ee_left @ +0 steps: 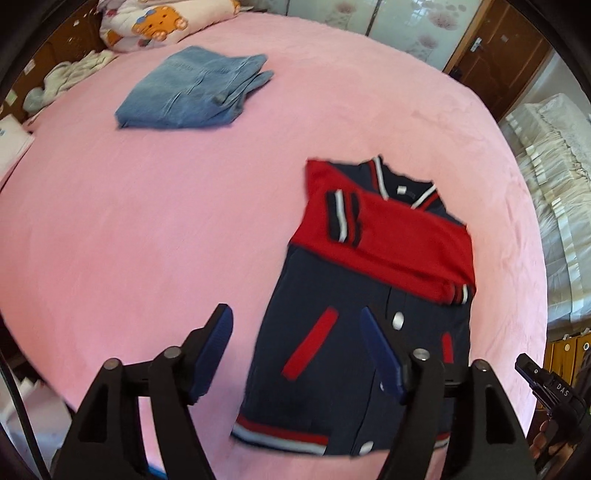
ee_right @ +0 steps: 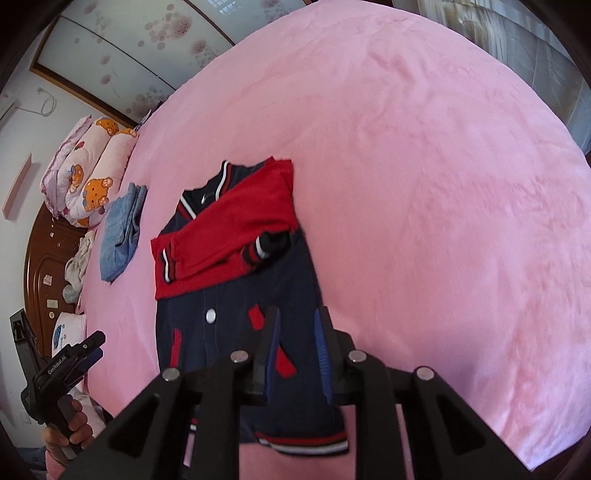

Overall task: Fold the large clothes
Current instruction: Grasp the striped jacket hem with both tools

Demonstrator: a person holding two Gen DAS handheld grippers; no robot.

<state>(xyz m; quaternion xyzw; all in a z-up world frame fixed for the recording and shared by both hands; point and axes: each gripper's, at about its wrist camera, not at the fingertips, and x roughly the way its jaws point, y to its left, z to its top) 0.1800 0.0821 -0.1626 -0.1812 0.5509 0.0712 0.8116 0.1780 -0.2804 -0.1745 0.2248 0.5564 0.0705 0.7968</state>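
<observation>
Lying face up on the pink bedspread (ee_left: 147, 229), the navy jacket (ee_left: 332, 350) has both red sleeves (ee_left: 399, 236) folded across its chest, cuffs pointing toward opposite sides. This placement narrows the garment to a rectangle, so the remaining step is judged to be a hem-to-collar fold. The striped hem (ee_left: 280, 439) lies nearest both tools, the collar (ee_left: 402, 184) farthest.

The left tongs (ee_left: 297, 354) hover above the lower left part of the jacket with the jaws spread wide and nothing between them. The right tongs (ee_right: 297, 350) hover above the lower right part, jaws parted by a narrow gap and empty; in the right wrist view the fabric shows through that gap, with no sign of contact. Both tools sit near the hem, probably because that edge must be lifted next, one tool per corner to keep the fold square.

A folded pair of jeans (ee_left: 192, 96) rests well apart from the jacket, toward the head of the bed, near a rolled quilt (ee_left: 155, 26) printed with orange bears. The bedspread is plush and mostly flat, giving a soft, high-friction base. A carved wooden headboard (ee_right: 44, 266), patterned glass panels (ee_right: 122, 55) and a wooden door (ee_left: 495, 55) surround the bed.
</observation>
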